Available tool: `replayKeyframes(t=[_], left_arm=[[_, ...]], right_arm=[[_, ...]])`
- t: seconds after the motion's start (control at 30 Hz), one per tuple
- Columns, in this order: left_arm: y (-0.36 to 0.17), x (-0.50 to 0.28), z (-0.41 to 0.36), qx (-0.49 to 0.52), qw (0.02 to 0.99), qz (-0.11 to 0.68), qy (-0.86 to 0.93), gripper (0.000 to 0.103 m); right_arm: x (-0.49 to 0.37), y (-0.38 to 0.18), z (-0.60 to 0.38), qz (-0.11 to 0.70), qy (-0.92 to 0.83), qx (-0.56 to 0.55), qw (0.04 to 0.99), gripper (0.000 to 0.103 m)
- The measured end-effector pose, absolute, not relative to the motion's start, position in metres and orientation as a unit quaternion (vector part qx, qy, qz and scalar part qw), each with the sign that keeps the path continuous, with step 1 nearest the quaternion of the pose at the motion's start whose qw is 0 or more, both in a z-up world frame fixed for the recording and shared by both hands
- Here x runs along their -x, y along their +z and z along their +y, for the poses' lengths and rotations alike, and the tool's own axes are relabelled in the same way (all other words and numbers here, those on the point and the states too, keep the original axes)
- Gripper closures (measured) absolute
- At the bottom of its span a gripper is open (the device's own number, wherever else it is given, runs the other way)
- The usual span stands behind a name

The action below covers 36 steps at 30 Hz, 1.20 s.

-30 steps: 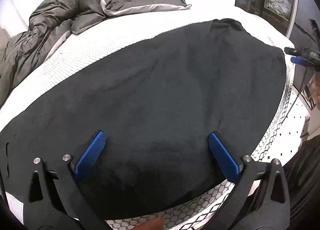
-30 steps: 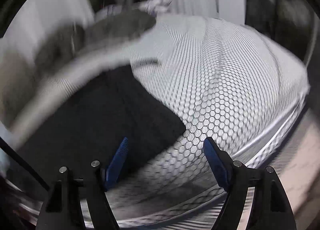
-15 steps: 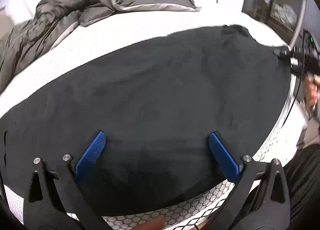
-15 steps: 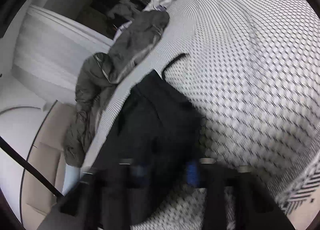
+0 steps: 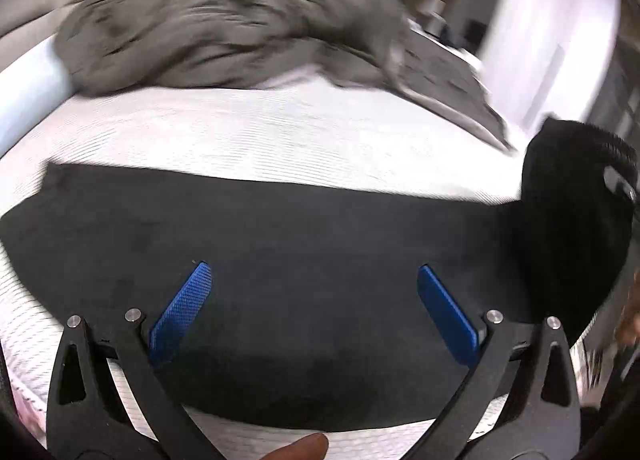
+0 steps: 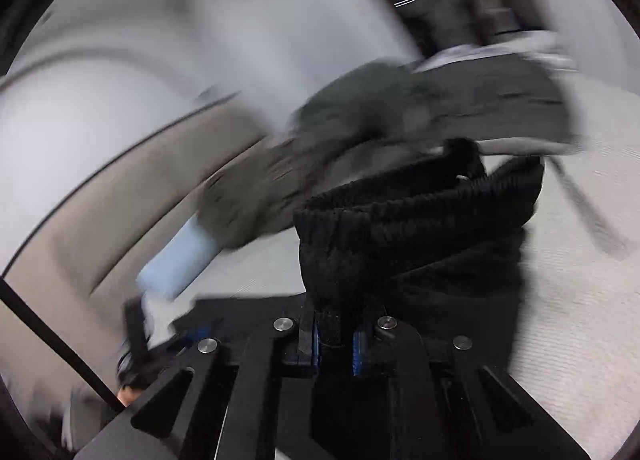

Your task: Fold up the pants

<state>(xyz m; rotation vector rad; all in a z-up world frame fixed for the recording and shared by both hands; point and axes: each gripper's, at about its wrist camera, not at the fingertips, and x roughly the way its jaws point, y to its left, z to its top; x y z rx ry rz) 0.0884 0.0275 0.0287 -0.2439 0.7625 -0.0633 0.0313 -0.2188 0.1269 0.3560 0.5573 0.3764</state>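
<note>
Black pants (image 5: 304, 236) lie spread across the white bed. My left gripper (image 5: 312, 308) is open, its blue pads (image 5: 180, 312) wide apart over the near part of the pants, holding nothing. My right gripper (image 6: 336, 344) is shut on the ribbed elastic waistband of the pants (image 6: 400, 219) and holds that end lifted off the bed. The lifted waistband end also shows at the right edge of the left wrist view (image 5: 576, 219). Both views are motion-blurred.
A crumpled grey duvet (image 5: 224, 31) lies across the far side of the white mattress (image 5: 240, 131). A pale blue pillow (image 6: 176, 260) sits at the left by a beige headboard (image 6: 120, 195). White curtains hang behind.
My right gripper closed on the waistband end and lifted it up off the bed. My left gripper stayed open and its view swung left toward the duvet.
</note>
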Motion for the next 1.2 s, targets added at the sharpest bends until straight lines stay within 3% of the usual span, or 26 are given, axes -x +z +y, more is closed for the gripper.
replayKeyframes(t=[0.13,0.2,0.27,0.3,0.5,0.7,0.73,0.77,0.83,1.03,1.1,1.2], left_arm=[[0.018,-0.08,0.093,0.153,0.914,0.374,0.022,0.001],[0.008,-0.074,0.117,0.161,0.909,0.383,0.04,0.001],[0.002,-0.068,0.128,0.159,0.906,0.39,0.041,0.001],[0.0,-0.066,0.128,0.156,0.906,0.393,0.035,0.001],[-0.01,-0.062,0.084,0.114,0.901,0.417,-0.041,0.001],[-0.025,-0.051,0.01,-0.034,0.89,0.45,-0.07,0.0],[-0.026,-0.05,0.009,-0.036,0.888,0.454,-0.068,0.0],[-0.026,-0.049,0.013,-0.029,0.887,0.457,-0.067,0.0],[-0.02,-0.053,0.017,-0.018,0.891,0.451,-0.054,0.001],[0.005,-0.067,0.038,0.083,0.901,0.423,-0.044,0.001],[0.004,-0.072,0.031,0.07,0.901,0.427,-0.041,0.001],[-0.001,-0.08,0.017,0.044,0.897,0.438,-0.041,0.001]], right_arm=[[-0.079,0.102,-0.1,0.335,0.305,-0.108,0.885,0.092],[-0.094,0.077,-0.051,0.384,0.349,-0.074,0.851,0.084],[-0.1,0.049,-0.014,0.436,0.358,-0.009,0.825,0.065],[-0.104,0.041,-0.009,0.45,0.353,0.014,0.82,0.062],[-0.084,0.027,-0.052,0.464,0.246,0.078,0.847,0.056],[-0.048,-0.001,-0.136,0.499,0.114,0.084,0.855,0.056],[-0.039,-0.001,-0.146,0.497,0.108,0.079,0.857,0.052],[-0.033,0.0,-0.154,0.495,0.102,0.073,0.86,0.038],[-0.02,0.003,-0.172,0.496,0.075,0.061,0.863,0.022],[0.004,0.018,-0.198,0.47,0.115,0.012,0.875,0.023],[0.01,0.009,-0.192,0.485,0.128,0.028,0.865,0.034],[0.021,-0.017,-0.186,0.514,0.112,0.083,0.846,0.037]])
